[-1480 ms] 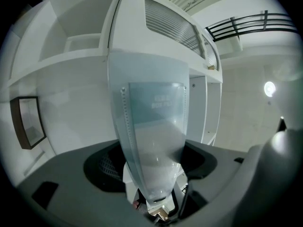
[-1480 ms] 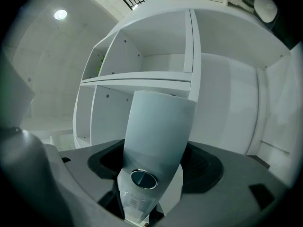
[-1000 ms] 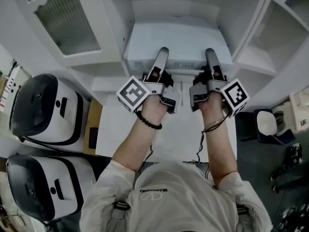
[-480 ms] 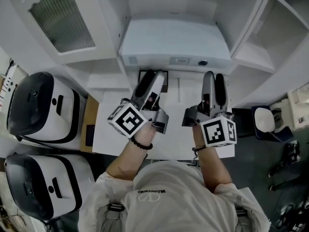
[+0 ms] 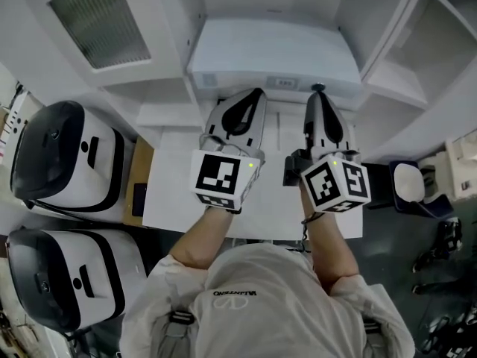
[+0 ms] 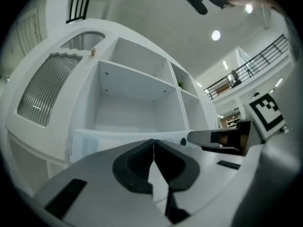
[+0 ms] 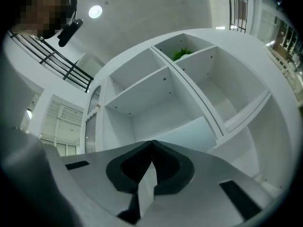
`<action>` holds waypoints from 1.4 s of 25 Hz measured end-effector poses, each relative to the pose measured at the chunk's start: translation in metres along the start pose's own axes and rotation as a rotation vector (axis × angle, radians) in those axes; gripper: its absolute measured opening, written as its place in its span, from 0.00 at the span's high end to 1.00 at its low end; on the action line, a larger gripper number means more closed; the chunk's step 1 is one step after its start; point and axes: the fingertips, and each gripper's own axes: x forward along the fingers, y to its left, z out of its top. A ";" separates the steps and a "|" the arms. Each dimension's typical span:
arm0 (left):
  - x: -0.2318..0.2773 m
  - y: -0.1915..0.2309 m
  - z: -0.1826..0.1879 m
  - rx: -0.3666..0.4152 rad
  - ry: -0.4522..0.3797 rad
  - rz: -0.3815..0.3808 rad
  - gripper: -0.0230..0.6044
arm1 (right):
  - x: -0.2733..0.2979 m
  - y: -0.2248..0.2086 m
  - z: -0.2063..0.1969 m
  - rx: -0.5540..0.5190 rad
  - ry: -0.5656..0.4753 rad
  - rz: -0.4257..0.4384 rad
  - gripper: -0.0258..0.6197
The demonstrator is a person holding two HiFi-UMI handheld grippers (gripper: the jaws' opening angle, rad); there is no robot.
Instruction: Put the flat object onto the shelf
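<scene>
The flat object [image 5: 272,58] is a wide white slab with small controls on its front edge. It lies on the shelf inside the white cabinet [image 5: 179,21] and also shows in the left gripper view [image 6: 118,138] and the right gripper view [image 7: 184,131]. My left gripper [image 5: 252,95] is pulled back from the slab's front edge and tilted upward, its jaws shut with nothing between them [image 6: 153,141]. My right gripper [image 5: 317,92] is beside it, also shut and empty [image 7: 152,142]. Neither gripper touches the slab.
Two white and black rounded appliances [image 5: 67,159] [image 5: 67,282] stand at the left. A white table [image 5: 179,200] lies under my arms. A ribbed glass door [image 5: 100,21] is at the upper left. Side shelves [image 5: 387,88] and a dark seat [image 5: 410,189] are at the right.
Both grippers have drawn back from the flat object, which stays on the shelf. They have tilted upward, and their jaws have gone from open to shut.
</scene>
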 end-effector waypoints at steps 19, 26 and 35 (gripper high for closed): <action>0.053 0.032 -0.019 -0.052 0.036 0.057 0.96 | 0.060 -0.026 -0.011 0.086 0.059 -0.017 0.94; 0.065 0.043 -0.022 -0.090 0.024 0.063 0.96 | 0.072 -0.029 -0.013 0.090 0.066 -0.010 0.94; 0.064 0.046 -0.022 -0.133 0.000 0.042 0.96 | 0.070 -0.027 -0.013 0.105 0.066 -0.005 0.94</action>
